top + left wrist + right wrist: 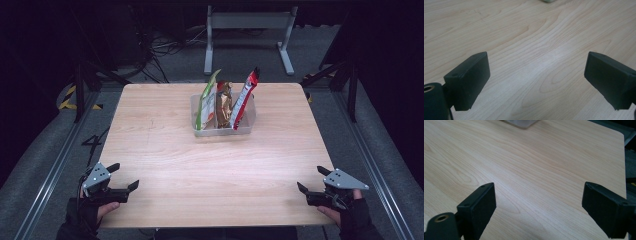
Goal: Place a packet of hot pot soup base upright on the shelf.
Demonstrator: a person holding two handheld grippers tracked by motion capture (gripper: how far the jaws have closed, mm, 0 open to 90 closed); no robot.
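While nothing is being held yet, the wooden table point(165, 150) is taking up most of the middle of the high view, bare across its near half. Sitting in the upper centre of that frame, toward the table's far edge, is a clear bin point(249, 122), and three snack packets are standing upright in it: a green packet point(205, 102) at its left, a brown packet point(224, 104) in the middle, and a red packet point(243, 102) at its right (all three are leaning a little). The left gripper point(123, 177) is hovering at the lower left corner of the frame and the right gripper point(312, 179) at the lower right, each well apart from the bin. In both gripper views the black jaws are standing wide apart over plain wood, gripping nothing. By my reading, the work is only beginning: no packet has been reached for, so the whole approach, grasp and lift are remaining.
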